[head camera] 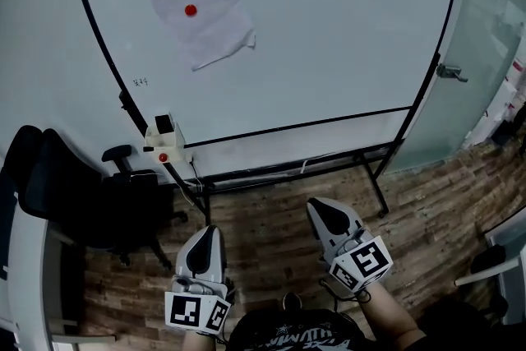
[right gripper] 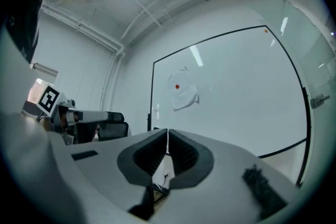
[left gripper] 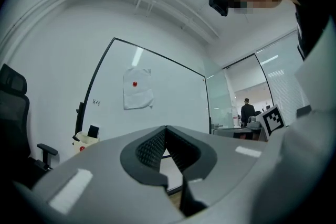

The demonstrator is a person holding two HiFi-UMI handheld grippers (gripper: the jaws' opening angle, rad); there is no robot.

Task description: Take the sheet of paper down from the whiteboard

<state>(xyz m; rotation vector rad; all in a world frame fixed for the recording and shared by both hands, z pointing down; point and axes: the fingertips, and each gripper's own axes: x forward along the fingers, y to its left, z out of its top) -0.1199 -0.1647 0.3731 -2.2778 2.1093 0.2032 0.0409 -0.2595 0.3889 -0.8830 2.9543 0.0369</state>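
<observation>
Head view puts the sheet of paper (head camera: 204, 8) on the upper left of the whiteboard (head camera: 329, 37), crumpled and tilted. A red magnet (head camera: 191, 10) pins it near its middle, and its long axis runs down toward the right. Both grippers sit low, well apart from it, jaws pressed together on nothing. The left gripper (head camera: 207, 233) lies almost straight below the sheet, so I judge it nearer; the right gripper (head camera: 322, 210) stands off to the right.

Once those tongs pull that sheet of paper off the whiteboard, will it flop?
Probably floppy: the sheet of paper already looks crinkled and wavy-edged. Likely light, since one red magnet holds it on the whiteboard.
</observation>
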